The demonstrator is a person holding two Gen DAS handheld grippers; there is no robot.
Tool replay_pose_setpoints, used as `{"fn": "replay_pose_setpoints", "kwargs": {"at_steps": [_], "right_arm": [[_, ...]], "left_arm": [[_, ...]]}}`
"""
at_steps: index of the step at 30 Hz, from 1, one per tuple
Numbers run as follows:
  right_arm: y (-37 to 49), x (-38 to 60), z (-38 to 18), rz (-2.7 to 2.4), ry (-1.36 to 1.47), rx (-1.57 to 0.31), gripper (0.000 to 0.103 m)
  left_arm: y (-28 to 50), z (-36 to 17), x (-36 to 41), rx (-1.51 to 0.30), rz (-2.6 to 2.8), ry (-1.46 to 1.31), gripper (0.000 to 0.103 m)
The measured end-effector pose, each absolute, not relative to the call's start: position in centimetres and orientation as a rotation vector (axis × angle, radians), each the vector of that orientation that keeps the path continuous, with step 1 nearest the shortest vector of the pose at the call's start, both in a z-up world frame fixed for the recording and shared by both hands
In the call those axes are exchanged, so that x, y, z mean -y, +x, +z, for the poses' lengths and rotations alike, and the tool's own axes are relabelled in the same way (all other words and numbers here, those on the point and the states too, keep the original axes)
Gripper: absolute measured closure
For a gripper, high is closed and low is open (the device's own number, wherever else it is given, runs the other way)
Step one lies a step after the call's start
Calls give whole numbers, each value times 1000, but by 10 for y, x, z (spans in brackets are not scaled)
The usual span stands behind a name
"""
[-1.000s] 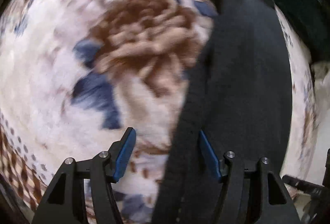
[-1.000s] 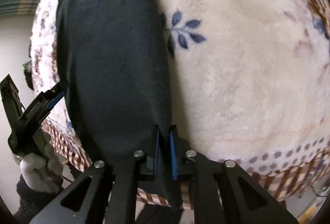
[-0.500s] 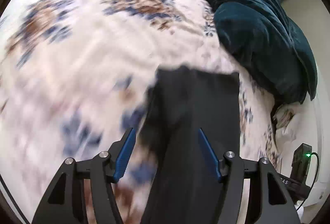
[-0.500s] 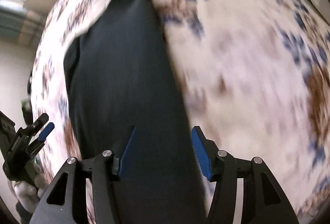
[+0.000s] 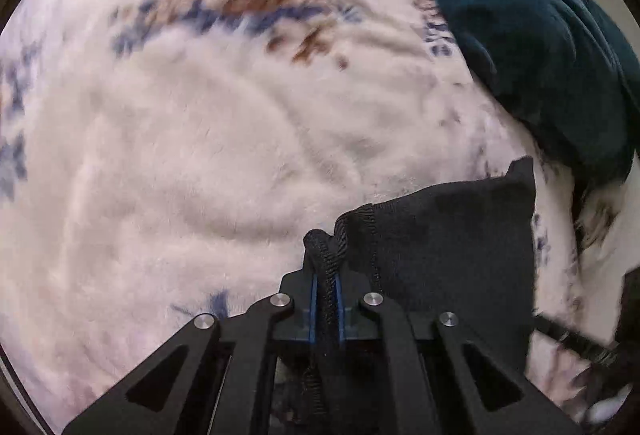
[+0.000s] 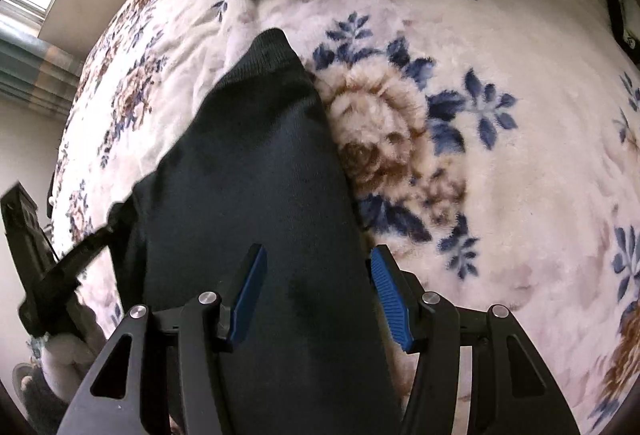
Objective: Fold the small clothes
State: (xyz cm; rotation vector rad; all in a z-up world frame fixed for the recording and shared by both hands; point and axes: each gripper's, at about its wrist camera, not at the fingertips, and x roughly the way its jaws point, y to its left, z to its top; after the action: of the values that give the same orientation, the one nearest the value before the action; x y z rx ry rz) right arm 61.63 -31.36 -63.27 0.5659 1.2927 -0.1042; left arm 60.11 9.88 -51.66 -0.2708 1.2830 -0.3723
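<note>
- Black knit fabric, a small dark garment (image 6: 256, 171), lies as a long strip on the bed's fleece blanket (image 6: 500, 163), which is cream with brown roses and blue leaves.
- Left hand-held gripper (image 5: 326, 291): its jaws have just been closing, and the blue pads now pinch the garment's bunched, ribbed hem (image 5: 326, 247) between them. From that pinch the rest of the cloth spreads away to the right in the left wrist view, ending in a raised corner.
- Right hand-held gripper (image 6: 316, 291): its jaws stand apart. The garment passes beneath and between them, but the blue pads (image 6: 388, 295) press on nothing; the cloth's right edge runs just inside the right-hand pad.
- In the right wrist view the left hand-held gripper shows at the garment's left side, touching a corner of the cloth there.
- Dark teal plush bedding (image 5: 532, 35) is heaped at the far edge of the bed, well beyond the garment's far end.
</note>
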Motion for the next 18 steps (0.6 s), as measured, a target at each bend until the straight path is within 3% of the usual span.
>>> {"fn": "replay_pose_setpoints", "kwargs": {"at_steps": [3,5,7,11,14,18], "right_arm": [[612,312,-642,-101,567,-1318,46],[603,313,-644,-92,594,-1326,46],[592,313,-643,-79,620,-1328,46],[569,311,-642,-63,663,-1335,46],[556,307,-645,-62,672,-1346,46],[546,299,-654,-66,657,-1366,46]], "left_arm": [[594,-501,-115,-1290,-397,-437,86],[575,-487,-129,-1265,-386,-523,73],[559,-481,-131,-1260,-406,-560,70],[540,-496,-112,-1323,-395,-457,71],[535,-502,-110,-1291,-351,-406,89],[538,-494,-108,-1251,-276,-243,90]]}}
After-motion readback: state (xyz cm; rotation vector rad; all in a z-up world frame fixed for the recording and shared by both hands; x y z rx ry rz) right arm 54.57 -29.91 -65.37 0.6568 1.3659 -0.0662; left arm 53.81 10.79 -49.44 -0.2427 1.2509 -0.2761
